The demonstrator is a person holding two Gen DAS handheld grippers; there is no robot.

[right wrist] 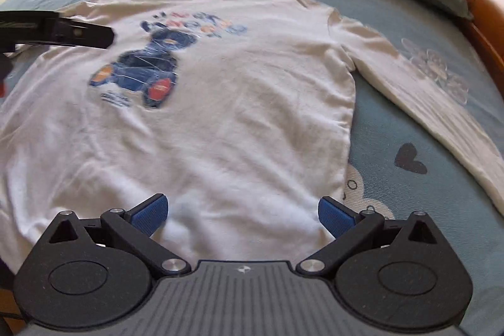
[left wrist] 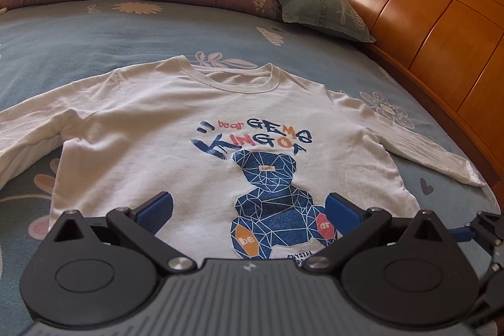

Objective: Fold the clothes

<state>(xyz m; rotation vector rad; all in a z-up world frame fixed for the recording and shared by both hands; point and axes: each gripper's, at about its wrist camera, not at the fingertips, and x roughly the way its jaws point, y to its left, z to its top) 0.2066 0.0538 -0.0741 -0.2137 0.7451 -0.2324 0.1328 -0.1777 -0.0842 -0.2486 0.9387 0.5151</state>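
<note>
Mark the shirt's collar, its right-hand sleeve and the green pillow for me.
collar (left wrist: 234, 81), left wrist view, front ribbed band.
right-hand sleeve (right wrist: 419, 96), right wrist view, mid-sleeve.
green pillow (left wrist: 321, 10), left wrist view, middle of its face.

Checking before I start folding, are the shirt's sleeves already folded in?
No, the white long-sleeve shirt lies flat with both sleeves spread outward.
</note>
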